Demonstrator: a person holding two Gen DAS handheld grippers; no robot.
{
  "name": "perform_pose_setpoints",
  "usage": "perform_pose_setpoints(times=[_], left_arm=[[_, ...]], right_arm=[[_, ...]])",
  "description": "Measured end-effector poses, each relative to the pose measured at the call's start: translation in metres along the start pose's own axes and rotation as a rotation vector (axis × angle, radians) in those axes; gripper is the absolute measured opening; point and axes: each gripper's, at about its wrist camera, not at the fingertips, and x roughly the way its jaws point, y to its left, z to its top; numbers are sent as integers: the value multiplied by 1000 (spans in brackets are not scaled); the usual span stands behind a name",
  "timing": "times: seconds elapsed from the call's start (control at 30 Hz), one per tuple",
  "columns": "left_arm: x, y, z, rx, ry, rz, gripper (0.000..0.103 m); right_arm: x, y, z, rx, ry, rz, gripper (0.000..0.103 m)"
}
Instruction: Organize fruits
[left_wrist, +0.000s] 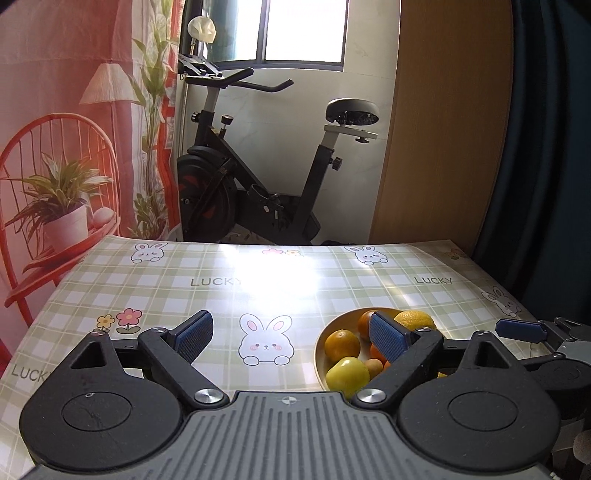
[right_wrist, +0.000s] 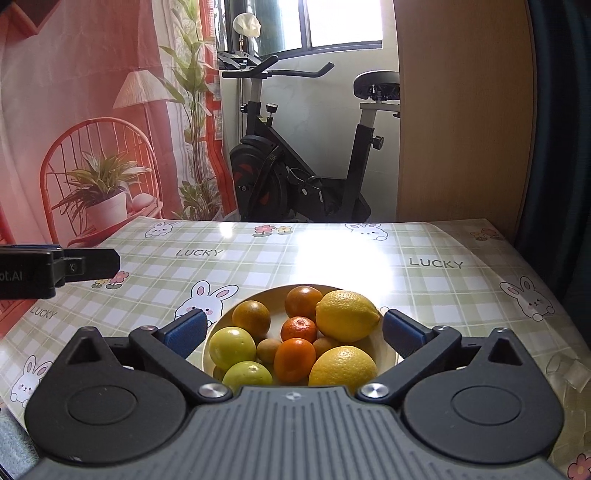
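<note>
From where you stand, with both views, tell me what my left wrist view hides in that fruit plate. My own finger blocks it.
Observer: The plate holds two lemons; the nearer lemon, at the front, is hidden from you.
Operator: Count the green fruit.
Observer: Two, side by side at the plate's left front; the nearer green fruit is hidden from you.
Operator: Report the right gripper.
Observer: The right gripper is open, its fingers flanking the plate, touching no fruit.
</note>
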Motion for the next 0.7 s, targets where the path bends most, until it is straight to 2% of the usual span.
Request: perform_pose_setpoints(times=[0.23,0.5,0.7], left_arm=[[-37,10,8,-33,-55,79,94],[-77,21,18,-70,-129,121,95],[-96,18,24,-70,-155,138,96]], right_arm=[[-34,12,16,-1,-41,4,103],[-64,21,28,-10,-85,1,103],[-77,22,33,9,-106,2,103]])
